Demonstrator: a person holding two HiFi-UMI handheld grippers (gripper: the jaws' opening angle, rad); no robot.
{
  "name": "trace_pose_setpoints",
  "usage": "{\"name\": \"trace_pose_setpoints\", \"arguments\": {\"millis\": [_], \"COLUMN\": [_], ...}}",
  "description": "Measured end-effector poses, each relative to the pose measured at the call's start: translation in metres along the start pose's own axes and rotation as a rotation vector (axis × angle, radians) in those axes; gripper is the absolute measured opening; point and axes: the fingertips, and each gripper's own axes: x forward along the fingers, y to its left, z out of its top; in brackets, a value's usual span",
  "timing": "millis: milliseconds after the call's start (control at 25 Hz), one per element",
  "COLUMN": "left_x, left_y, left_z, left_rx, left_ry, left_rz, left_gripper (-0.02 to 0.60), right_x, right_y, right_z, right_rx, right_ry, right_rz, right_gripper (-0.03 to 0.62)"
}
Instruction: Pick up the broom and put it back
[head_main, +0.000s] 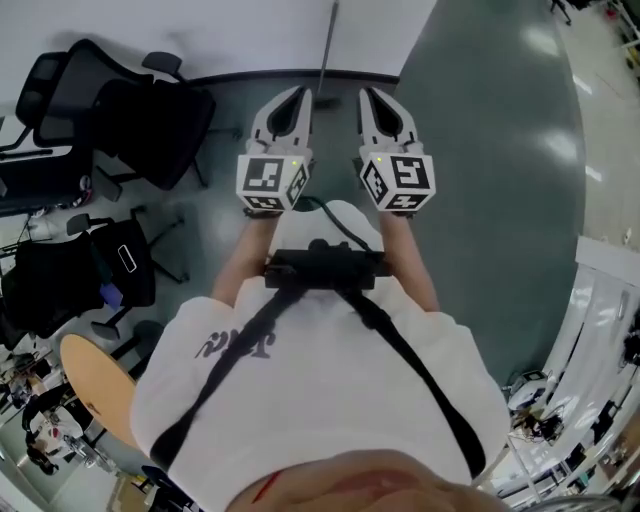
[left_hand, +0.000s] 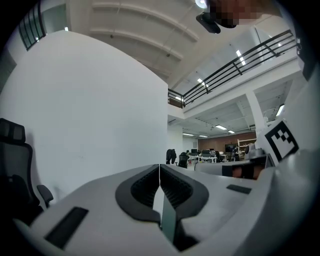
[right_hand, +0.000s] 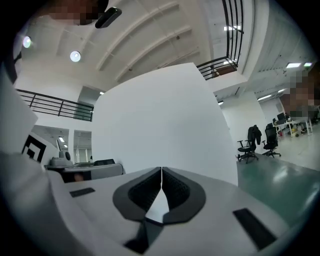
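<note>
Wall (head_main: 200, 30) ahead; broom handle (head_main: 328, 45) against it, beyond shut jaws

The right gripper (right_hand: 161, 172), jaws together and empty, faces a white wall (right_hand: 160, 120).

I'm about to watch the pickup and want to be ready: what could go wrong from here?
1. The left gripper and right gripper are both shut and empty. If they reach in without opening, they may knock the thin pole by the wall, likely the broom handle, and topple it.
2. The black office chair stands close on the left; a long handle swung that way might strike it.
</note>
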Motion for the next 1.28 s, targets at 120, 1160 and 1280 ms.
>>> {"name": "trace_pose_setpoints", "arguments": {"millis": [120, 1160, 1280], "left_x": [-0.008, 0.181, 0.193], "left_y": [0.004, 0.302, 0.315], "left_z": [-0.009, 0.017, -0.004], "left_rx": [-0.001, 0.02, -0.009], "left_ry": [0.021, 0.066, 0.109], "left_rz": [0.022, -0.211, -0.225], "left_gripper": [0.012, 0.012, 0.012], "right_x": [0.001, 0.308, 0.312], "right_y": [0.004, 0.036, 0.028], "right_z": [-0.014, -0.03, -0.044], "right_rx": [0.014, -0.045, -0.028], "right_ry": [0.028, 0.204, 0.246], "right_rz": [0.02, -0.255, -0.275], "right_gripper": [0.009, 0.009, 0.009]}}
